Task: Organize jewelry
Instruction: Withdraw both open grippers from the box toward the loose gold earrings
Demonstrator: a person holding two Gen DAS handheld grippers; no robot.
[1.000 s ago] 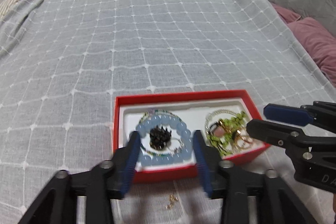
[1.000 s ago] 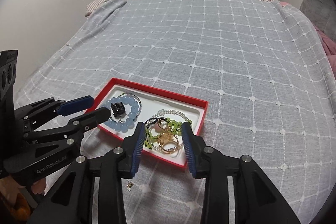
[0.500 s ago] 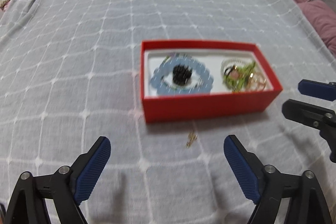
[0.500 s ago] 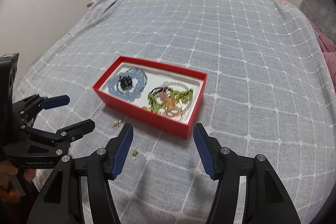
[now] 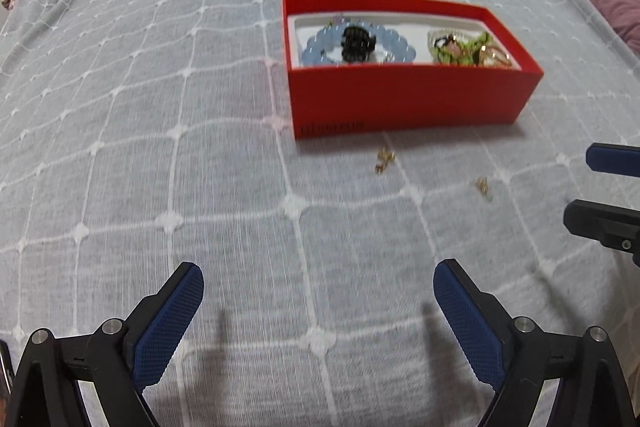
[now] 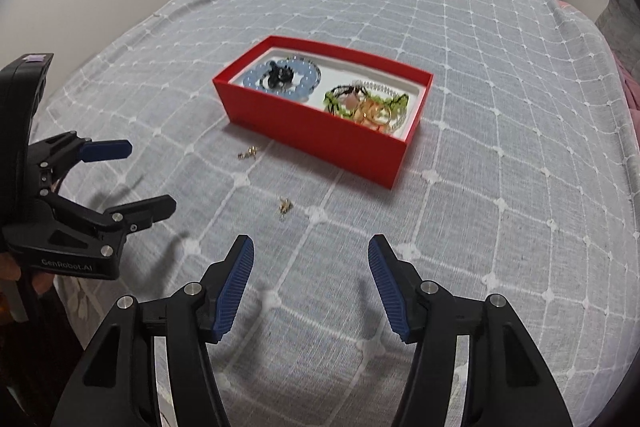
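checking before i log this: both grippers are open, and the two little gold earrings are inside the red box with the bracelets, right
Not quite. The two gold earrings lie on the bedspread in front of the red box, not inside it, as the right wrist view shows. The left gripper and right gripper are open.

One open red rectangular cardboard box [image 6: 320, 131] with a white lining, on the bed. Inside, one pale blue round-bead bracelet [image 6: 298, 83] around one small black spiky piece [image 6: 280, 75]. In the box's other half, one tangle of green, gold and pearl-white jewellery [image 6: 370, 105]; separate pieces too knotted to count, though at least one gold ring shape visible. Two tiny gold trinkets loose on the bed: one just beside the box [image 6: 249, 151], one farther out [image 6: 285, 205]. Two black claws with blue pads, left [image 5: 318, 301] and right [image 6: 310, 281], both spread wide. One grey checked bedspread [image 6: 480, 67].
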